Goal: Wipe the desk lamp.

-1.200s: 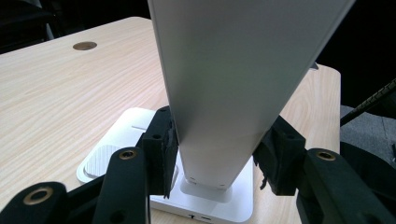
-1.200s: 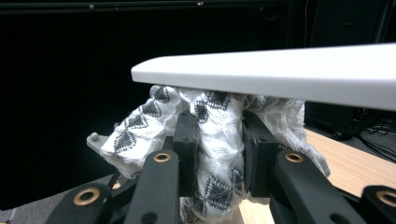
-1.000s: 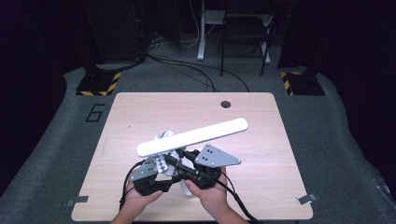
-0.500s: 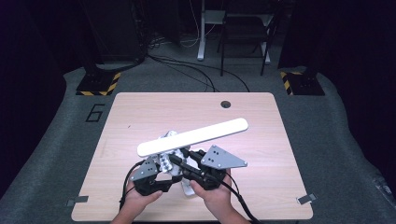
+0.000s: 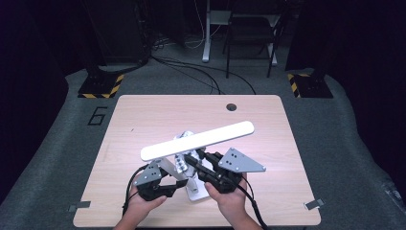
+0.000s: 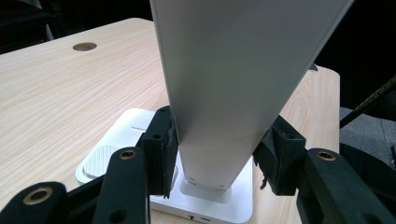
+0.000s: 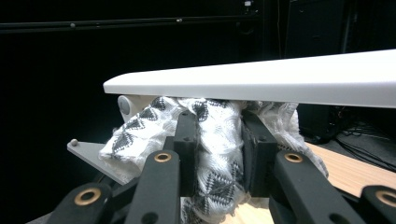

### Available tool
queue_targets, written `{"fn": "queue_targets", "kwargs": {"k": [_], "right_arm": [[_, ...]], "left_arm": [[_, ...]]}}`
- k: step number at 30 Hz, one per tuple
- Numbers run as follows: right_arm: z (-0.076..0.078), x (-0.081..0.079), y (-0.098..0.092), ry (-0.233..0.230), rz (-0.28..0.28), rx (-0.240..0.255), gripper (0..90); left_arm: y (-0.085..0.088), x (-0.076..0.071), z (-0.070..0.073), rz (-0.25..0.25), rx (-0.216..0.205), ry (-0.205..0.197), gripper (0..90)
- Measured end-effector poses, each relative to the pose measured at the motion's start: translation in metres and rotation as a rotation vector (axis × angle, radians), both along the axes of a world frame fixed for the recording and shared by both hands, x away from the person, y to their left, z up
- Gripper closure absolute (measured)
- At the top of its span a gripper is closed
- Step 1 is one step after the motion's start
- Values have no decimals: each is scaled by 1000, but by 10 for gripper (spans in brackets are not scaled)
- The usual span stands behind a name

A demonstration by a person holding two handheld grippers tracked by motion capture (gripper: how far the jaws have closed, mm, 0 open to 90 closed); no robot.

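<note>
Near my edge of the table (image 5: pixel 143 115), a white desk lamp stands on its flat base (image 6: pixel 135 133), with its long head bar (image 5: pixel 197 140) slanting above both my hands. My left tongs (image 6: pixel 217 161) sit low on the lamp's upright arm (image 6: pixel 224 93), just above where it meets the base; the left pad lies against the arm's edge, while whether the right pad touches I cannot tell. My right tongs (image 7: pixel 219 140) are clamped on a white cloth with a black diamond pattern (image 7: pixel 217 154), pinched between both pads right under the head bar. From the high view the cloth (image 5: pixel 184 160) bunches around the lamp's joint beneath the bar, between my two hands, and the right tongs (image 5: pixel 203 158) point in at it from the right.
</note>
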State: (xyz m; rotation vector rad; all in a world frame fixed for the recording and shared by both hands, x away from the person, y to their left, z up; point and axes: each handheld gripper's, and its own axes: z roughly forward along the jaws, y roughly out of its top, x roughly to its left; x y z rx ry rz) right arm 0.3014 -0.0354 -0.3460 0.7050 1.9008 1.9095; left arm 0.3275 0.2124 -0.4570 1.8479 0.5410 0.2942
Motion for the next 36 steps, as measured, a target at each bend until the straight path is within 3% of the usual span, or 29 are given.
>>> {"fn": "queue_targets", "kwargs": {"k": [21, 36], "right_arm": [[6, 5, -41, 1, -89, -8, 709], [12, 13, -78, -5, -193, -28, 709]], "left_arm": [[1, 0, 0, -1, 5, 2, 528], [1, 0, 0, 2, 6, 4, 528]]}}
